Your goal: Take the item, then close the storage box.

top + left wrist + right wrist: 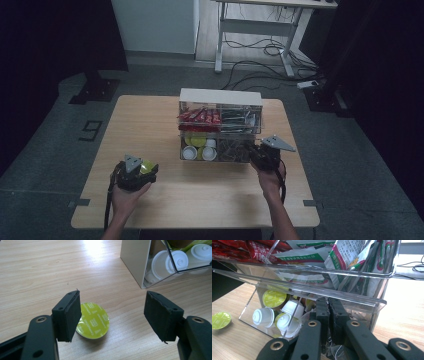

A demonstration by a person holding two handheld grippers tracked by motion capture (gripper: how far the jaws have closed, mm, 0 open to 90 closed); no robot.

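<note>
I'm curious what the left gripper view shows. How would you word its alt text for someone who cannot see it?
A yellow-green coffee capsule lies foil side up on a light wooden table, just beyond the left gripper, whose two black jaws stand wide apart. At the upper right is the corner of a clear organizer holding white capsules.

The left gripper (112, 316) partly hides the green capsule (93, 321).
</note>
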